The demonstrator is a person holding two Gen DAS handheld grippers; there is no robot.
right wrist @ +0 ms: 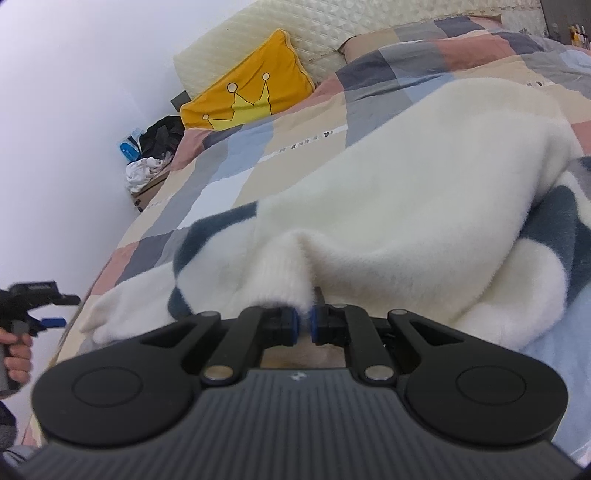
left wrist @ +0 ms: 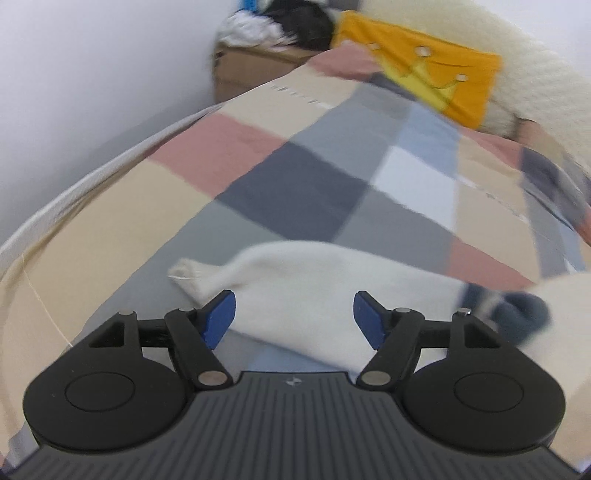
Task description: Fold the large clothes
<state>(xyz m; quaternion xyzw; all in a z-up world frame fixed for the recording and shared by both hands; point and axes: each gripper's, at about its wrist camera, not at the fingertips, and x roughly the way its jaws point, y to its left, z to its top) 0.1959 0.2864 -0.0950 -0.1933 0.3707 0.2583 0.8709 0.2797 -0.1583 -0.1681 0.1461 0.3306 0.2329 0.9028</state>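
White sweater (right wrist: 406, 177) lies on bed (right wrist: 229, 173), frame centre. Right gripper (right wrist: 303, 325): jaws pinched on a sweater fold, likely anchoring it for 1 fold. Left gripper (left wrist: 293, 317): jaws spread, nothing gripped, over the sleeve (left wrist: 295, 273), lower centre.

My left tongs' picture is smeared, so the yellow pillow (left wrist: 424, 70) and the dark pile (left wrist: 299, 26) on the box look fuzzy. The white sweater (left wrist: 295, 284) runs off its right side there. From my right tongs (right wrist: 303, 325), my left tongs (right wrist: 40, 314) and my left hand (right wrist: 16, 354) are cut by the left side. The sweater's cuff hides between my right tongs' pads. Small things top right are too tiny to tell.
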